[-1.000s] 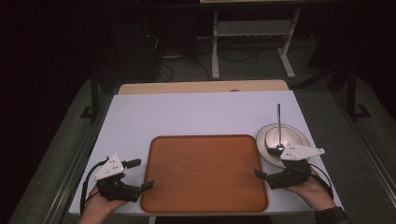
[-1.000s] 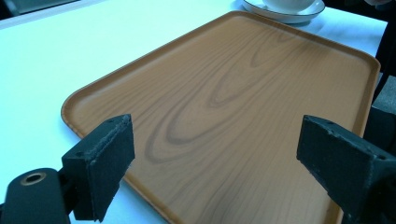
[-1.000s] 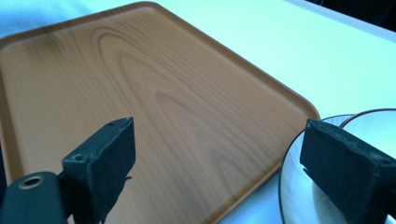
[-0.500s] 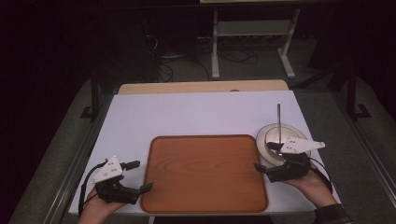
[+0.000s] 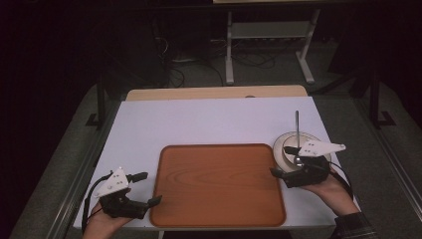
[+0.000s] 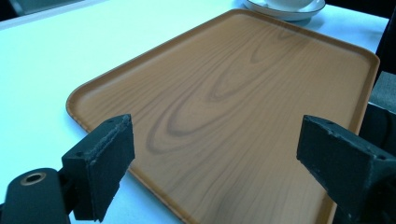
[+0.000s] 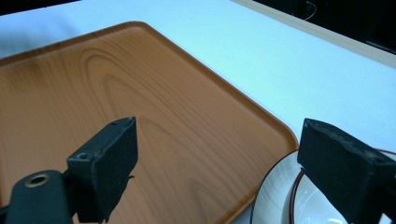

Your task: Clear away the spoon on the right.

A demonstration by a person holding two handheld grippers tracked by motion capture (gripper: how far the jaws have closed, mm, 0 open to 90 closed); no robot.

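Observation:
A brown wood-grain tray (image 5: 219,184) lies at the table's near middle. Right of it is a white saucer (image 5: 284,143) with a dark rim line, a metal utensil (image 5: 297,124) resting in it with its handle pointing away. My right gripper (image 5: 281,160) is open, hovering over the saucer's near-left edge beside the tray's right rim. In the right gripper view the saucer (image 7: 275,198) lies under the right jaw of this gripper (image 7: 219,163). My left gripper (image 5: 149,187) is open at the tray's left edge. Its own view (image 6: 219,163) looks across the tray (image 6: 243,102), nothing between the jaws.
A white sheet (image 5: 209,124) covers the table, with a bare wooden strip (image 5: 214,93) along the far edge. Beyond the table are a metal stand (image 5: 268,45) and cables on a dark floor. The saucer (image 6: 285,10) appears past the tray's far corner in the left gripper view.
My right gripper has moved away from the person, onto the saucer's near-left edge. The left gripper has barely shifted.

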